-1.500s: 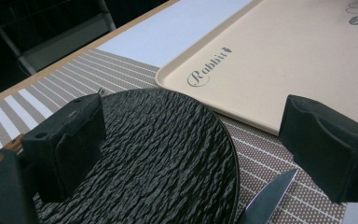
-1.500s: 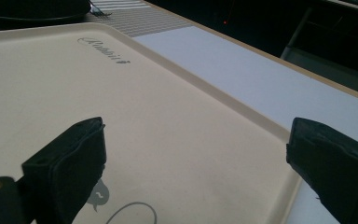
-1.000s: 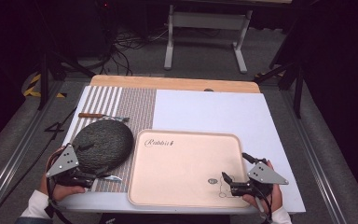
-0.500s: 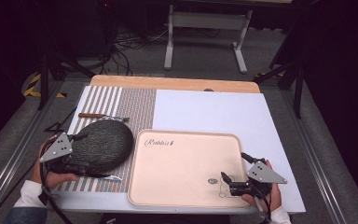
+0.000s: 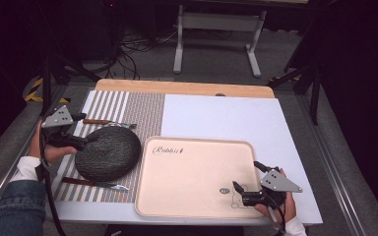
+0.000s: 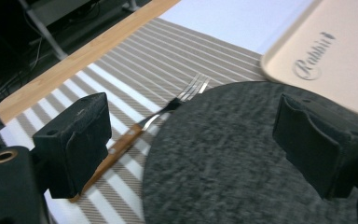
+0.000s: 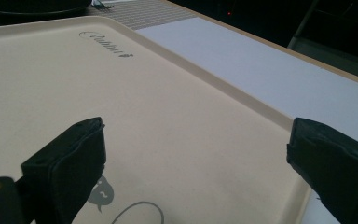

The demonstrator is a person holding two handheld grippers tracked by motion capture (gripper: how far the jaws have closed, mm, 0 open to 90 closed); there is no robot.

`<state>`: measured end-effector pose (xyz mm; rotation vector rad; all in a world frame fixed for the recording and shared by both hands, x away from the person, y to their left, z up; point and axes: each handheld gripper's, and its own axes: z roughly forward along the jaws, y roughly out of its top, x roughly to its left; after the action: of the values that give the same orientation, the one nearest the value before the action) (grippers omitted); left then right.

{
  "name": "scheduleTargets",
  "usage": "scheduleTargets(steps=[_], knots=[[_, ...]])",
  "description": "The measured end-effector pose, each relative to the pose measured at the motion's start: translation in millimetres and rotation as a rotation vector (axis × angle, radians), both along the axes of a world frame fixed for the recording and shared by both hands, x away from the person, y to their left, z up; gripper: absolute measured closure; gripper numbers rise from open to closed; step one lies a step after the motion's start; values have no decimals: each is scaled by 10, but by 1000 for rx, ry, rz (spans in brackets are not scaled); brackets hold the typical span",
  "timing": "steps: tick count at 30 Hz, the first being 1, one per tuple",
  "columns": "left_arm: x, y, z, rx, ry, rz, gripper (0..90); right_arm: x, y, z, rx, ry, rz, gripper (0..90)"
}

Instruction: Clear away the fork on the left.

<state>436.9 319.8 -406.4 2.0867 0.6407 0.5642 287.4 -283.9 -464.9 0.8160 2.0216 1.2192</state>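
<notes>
Your left gripper (image 5: 81, 130) hung spread wide over the dark round plate (image 5: 108, 152) on the striped mat, seemingly about to pinch its rim. Your right gripper (image 5: 246, 189), likewise spread, rested idle over the tray (image 5: 192, 174).

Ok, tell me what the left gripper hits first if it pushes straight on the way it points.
Probably the dark round plate: the left gripper is open and aimed low across it. Beyond lies the beige tray; the fork sits off to one side. Depth is uncertain.
</notes>
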Motion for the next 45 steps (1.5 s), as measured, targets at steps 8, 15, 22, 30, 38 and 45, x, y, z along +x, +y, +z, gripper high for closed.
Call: scheduleTargets(steps=[8, 15, 22, 30, 38, 45], knots=[[469, 51, -36, 62, 95, 44, 127, 23, -5, -22, -11, 17, -9, 55], [747, 76, -181, 111, 169, 64, 140, 37, -2, -35, -18, 35, -4, 54], [960, 164, -359, 153, 229, 117, 153, 45, -16, -49, -19, 53, -11, 55], [1112, 163, -553, 154, 294, 104, 194, 51, -2, -58, -28, 68, -6, 55], [1176, 105, -651, 165, 319, 66, 262, 75, 6, -89, -49, 90, 5, 57], [1187, 82, -657, 174, 342, 46, 322, 78, 2, -99, -51, 94, 9, 59]])
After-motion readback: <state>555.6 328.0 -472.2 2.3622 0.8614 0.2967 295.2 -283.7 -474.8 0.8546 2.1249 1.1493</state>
